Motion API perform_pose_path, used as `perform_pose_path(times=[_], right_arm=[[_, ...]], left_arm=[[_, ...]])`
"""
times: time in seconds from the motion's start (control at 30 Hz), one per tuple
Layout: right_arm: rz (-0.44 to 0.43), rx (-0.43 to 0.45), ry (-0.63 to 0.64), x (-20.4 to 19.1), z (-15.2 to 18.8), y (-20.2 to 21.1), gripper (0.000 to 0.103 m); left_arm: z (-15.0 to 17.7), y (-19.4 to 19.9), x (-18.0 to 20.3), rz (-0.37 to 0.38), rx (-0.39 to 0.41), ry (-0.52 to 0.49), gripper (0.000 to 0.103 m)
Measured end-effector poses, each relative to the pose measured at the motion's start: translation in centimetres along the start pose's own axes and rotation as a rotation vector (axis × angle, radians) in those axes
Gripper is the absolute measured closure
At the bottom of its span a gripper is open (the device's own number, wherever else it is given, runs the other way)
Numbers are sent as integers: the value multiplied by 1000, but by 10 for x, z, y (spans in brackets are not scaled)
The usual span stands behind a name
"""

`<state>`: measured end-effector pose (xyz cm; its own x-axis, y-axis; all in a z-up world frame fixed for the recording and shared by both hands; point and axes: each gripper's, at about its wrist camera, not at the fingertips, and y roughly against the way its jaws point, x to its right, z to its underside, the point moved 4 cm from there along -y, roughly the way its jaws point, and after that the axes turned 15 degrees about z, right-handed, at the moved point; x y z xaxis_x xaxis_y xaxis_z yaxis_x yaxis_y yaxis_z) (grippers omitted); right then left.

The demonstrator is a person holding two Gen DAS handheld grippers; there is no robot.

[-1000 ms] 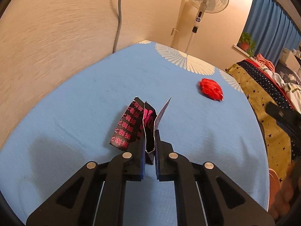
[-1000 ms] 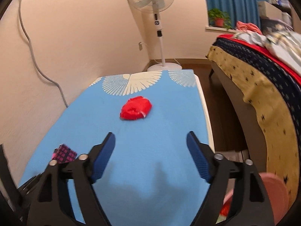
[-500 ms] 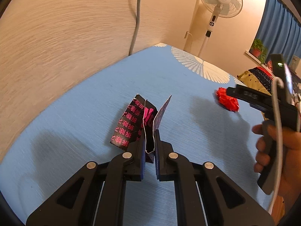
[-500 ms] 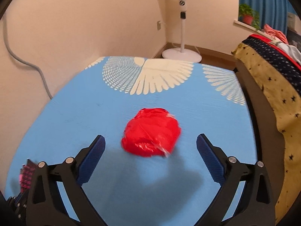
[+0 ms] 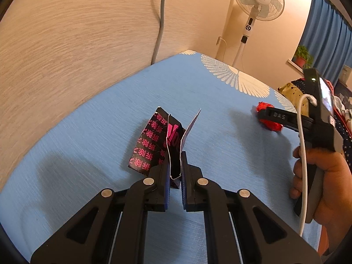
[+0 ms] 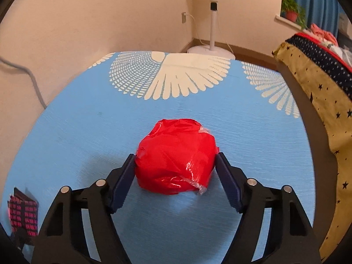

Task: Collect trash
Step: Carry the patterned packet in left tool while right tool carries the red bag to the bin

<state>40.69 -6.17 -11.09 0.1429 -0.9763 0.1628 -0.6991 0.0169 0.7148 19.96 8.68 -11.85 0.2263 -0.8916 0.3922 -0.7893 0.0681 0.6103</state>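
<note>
- The table, under a blue cloth with white fan patterns, spreads out ahead of and beneath both pairs of jaws.
- A standing fan stands far beyond the jaws by the wall, and a bed cover with stars lies off to the right of the right jaws.
- The right gripper points down at the table, held in a hand; its jaws have just been closing and now stand about as wide as the red crumpled wrapper between them, each pad at the edge of the ball. Whether they press it yet I cannot tell.
- The left gripper has its jaws nearly together, pinched on the lower end of a torn black and pink packet, which sticks up and forward from the jaws.
- From the right jaws, that packet shows far to the lower left.
</note>
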Motion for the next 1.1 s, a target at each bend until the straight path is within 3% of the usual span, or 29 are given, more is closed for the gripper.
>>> perform_pose_path(times=[0.23, 0.57, 1.1], right_arm=[[-33, 66, -60, 24, 22, 53, 34], [11, 182, -95, 59, 65, 160, 35], [98, 212, -246, 119, 146, 274, 35]], left_arm=[[3, 5, 1, 23, -9, 10, 96], [5, 27, 19, 97, -2, -27, 96], [37, 77, 88, 265, -18, -236, 96]])
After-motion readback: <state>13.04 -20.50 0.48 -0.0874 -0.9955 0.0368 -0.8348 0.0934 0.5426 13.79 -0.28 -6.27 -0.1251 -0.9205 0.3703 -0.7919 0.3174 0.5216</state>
